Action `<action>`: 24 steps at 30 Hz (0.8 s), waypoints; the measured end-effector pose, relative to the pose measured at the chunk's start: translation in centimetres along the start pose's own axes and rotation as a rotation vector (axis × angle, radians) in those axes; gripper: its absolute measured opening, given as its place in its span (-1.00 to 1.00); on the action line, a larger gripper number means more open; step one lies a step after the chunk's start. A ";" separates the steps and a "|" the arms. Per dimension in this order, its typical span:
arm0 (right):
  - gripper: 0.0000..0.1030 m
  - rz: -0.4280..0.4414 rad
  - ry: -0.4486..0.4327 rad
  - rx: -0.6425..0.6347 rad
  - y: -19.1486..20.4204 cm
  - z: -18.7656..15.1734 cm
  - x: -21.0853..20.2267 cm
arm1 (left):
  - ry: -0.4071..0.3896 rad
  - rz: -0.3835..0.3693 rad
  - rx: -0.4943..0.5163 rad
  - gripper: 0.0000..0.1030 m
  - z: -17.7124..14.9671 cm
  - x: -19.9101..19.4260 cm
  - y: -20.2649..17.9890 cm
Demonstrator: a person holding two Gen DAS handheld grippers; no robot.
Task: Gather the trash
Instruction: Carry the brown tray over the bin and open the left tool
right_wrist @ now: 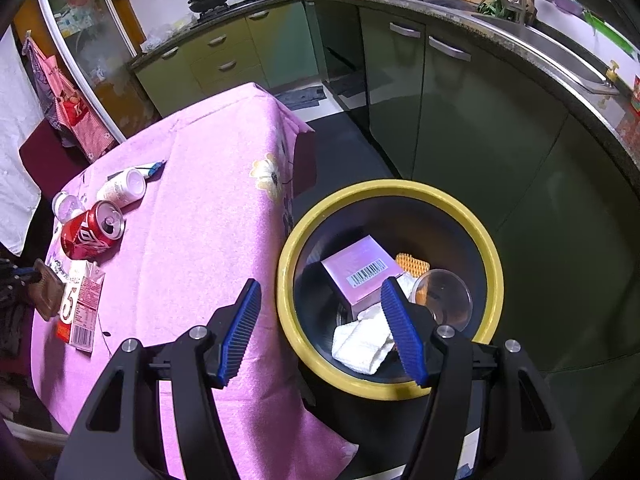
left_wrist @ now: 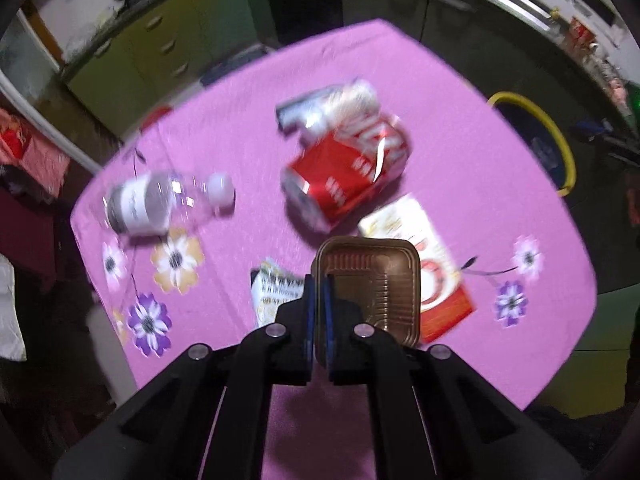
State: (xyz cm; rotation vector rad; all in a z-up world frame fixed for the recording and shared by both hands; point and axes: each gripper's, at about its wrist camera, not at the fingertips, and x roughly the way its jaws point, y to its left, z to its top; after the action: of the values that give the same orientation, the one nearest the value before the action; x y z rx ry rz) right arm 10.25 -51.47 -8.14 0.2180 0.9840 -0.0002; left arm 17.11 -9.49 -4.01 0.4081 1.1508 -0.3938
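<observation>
My left gripper (left_wrist: pixel 319 320) is shut on the rim of a brown plastic tray (left_wrist: pixel 376 284) and holds it above the pink table (left_wrist: pixel 248 120). On the table lie a red cola can (left_wrist: pixel 348 176), a white can (left_wrist: pixel 332 108), a clear bottle (left_wrist: pixel 160 200), a red and white carton (left_wrist: pixel 432 272) and a printed wrapper (left_wrist: pixel 272 284). My right gripper (right_wrist: pixel 320 328) is open and empty above the yellow-rimmed bin (right_wrist: pixel 288 264) beside the table. The bin holds a pink box (right_wrist: pixel 360 272), a white cloth (right_wrist: pixel 360 344) and a clear cup (right_wrist: pixel 444 296).
Green kitchen cabinets (right_wrist: pixel 400 80) and a dark counter curve behind the bin. The bin's rim also shows at the right of the left wrist view (left_wrist: pixel 560 140). The cola can (right_wrist: pixel 88 232), carton (right_wrist: pixel 80 304) and the held tray (right_wrist: pixel 46 292) lie at the right wrist view's left.
</observation>
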 end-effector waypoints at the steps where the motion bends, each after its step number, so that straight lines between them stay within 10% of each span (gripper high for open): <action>1: 0.20 0.001 -0.007 0.002 -0.1 0.0 -0.3 | -0.021 0.002 0.015 -0.91 0.5 -0.9 -0.4; 10: 0.21 -0.026 -0.073 0.033 -1.8 -0.7 -4.0 | -0.129 -0.101 0.241 -0.91 7.6 -3.9 -10.6; 24: 0.20 -0.108 -0.111 0.139 -8.1 -5.4 -10.1 | -0.060 -0.242 0.469 -0.90 19.6 8.6 -31.9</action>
State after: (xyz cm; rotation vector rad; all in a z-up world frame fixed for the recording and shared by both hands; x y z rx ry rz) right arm -0.56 -59.36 -4.15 0.2893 0.8851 -0.1784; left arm 19.81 -47.53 -8.59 0.6616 1.0477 -0.8899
